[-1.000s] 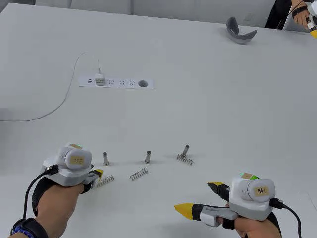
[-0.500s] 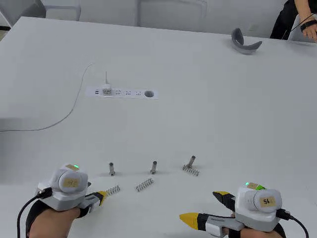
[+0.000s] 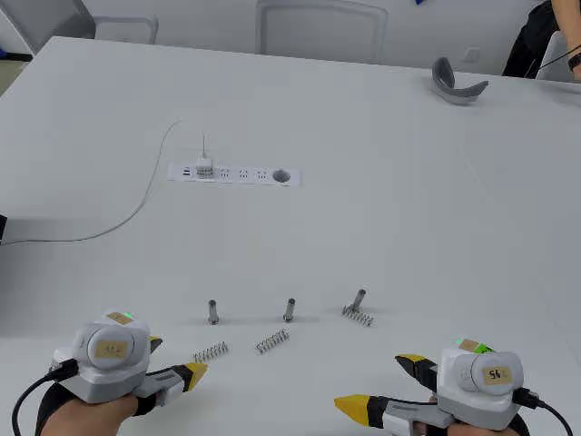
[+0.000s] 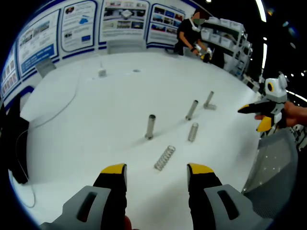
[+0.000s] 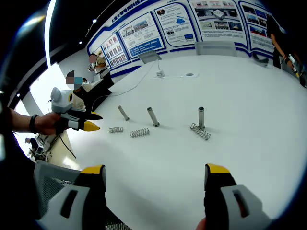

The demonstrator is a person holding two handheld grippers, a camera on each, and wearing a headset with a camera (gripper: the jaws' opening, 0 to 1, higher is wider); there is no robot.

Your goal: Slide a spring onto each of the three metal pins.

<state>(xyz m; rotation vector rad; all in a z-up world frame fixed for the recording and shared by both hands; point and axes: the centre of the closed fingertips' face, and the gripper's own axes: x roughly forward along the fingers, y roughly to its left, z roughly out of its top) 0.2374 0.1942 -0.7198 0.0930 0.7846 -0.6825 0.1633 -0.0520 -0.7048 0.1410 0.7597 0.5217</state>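
Both empty, wide open: left tool (image 4: 157, 168), right tool (image 5: 155, 169) (tag: 45); springs (image 3: 272, 341) lie beside pins (image 3: 290, 310)

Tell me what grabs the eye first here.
Three short metal pins stand in a row near the front of the white table, each with a small coiled wire spring lying loose close by, none yet on a pin. The yellow-tipped left tongs and right tongs hover open at the near edge, one on either side. Farther back lies a white power strip.
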